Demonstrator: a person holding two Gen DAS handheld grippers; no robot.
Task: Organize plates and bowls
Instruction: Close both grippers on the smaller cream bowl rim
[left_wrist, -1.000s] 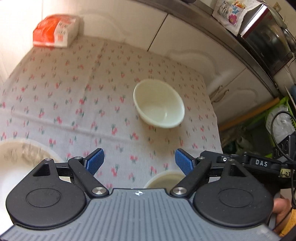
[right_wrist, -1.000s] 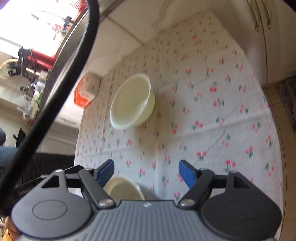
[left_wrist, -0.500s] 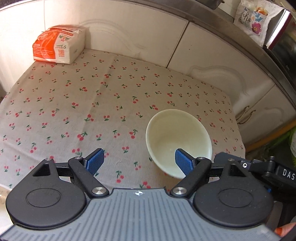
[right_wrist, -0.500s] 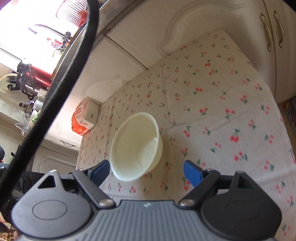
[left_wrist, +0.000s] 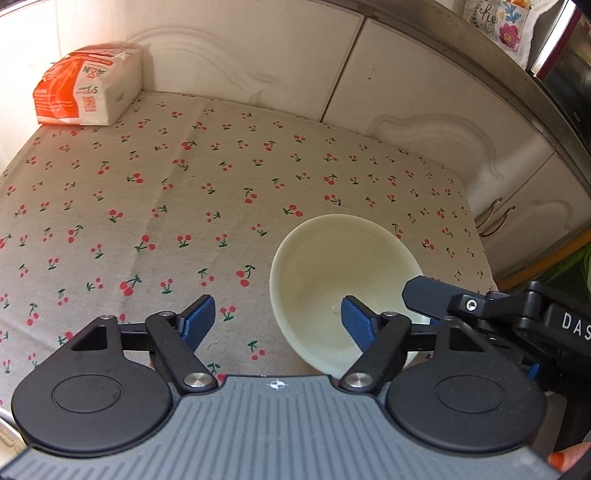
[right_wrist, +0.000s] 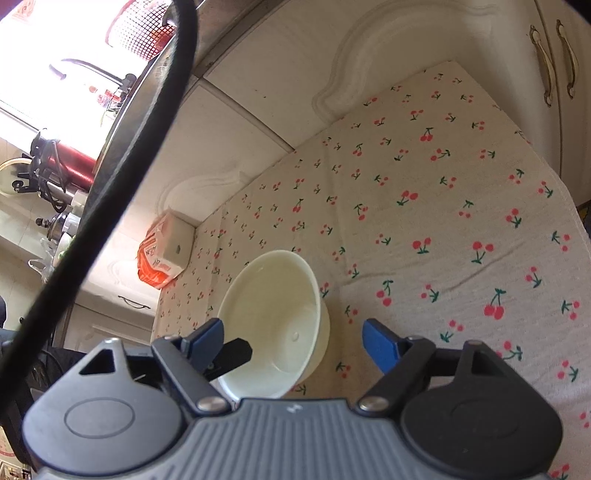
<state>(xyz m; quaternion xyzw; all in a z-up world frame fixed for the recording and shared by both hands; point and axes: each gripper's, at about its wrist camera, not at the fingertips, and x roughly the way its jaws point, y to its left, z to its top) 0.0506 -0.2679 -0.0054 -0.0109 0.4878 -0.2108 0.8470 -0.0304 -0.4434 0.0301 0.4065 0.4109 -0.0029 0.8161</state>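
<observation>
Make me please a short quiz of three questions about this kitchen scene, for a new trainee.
1. True or false: the cream bowl stands upright on the cherry-print cloth.
2. Which thing lies at the far corner of the cloth, by the cabinet doors? A) an orange and white packet B) a stack of plates C) a metal pot
3. What is between the fingers of the left gripper?

Key:
1. True; it is empty.
2. A, the orange and white packet.
3. The near-left rim of the bowl; the jaws are closing, but the pads do not press it yet. The right gripper is also closing around the bowl's other side.
</observation>
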